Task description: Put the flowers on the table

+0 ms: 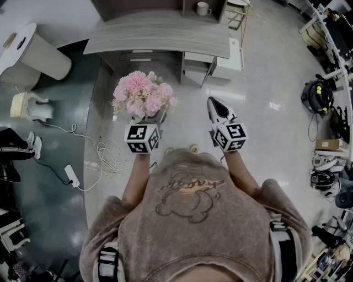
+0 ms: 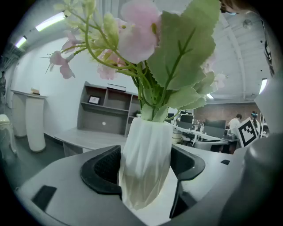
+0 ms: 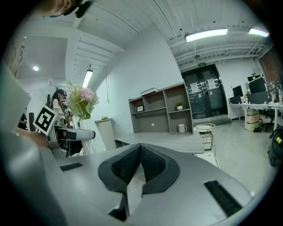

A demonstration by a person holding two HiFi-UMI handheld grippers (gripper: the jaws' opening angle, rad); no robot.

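- Flowers (image 1: 142, 96), a pink bunch with green leaves, stand upright in a white ribbed vase (image 2: 148, 163). The vase is held in the air above the glossy floor (image 1: 259, 110), just in front of the person.
- The left gripper (image 2: 146, 170) has its jaws spread wide and clamped on the lower body of the vase, with one dark pad against each side.
- The right gripper (image 3: 139, 156) is level with the left one and apart from the bunch. Its jaws are together, the pads meet at the tips, and nothing is between them.
- The grey curved table (image 1: 160, 33) lies ahead of both grippers, well apart from the flowers.
- A white mug (image 1: 203, 8) stands on the shelf unit behind the table.
- White cables (image 1: 107, 157) lie coiled on the floor to the left of the person.
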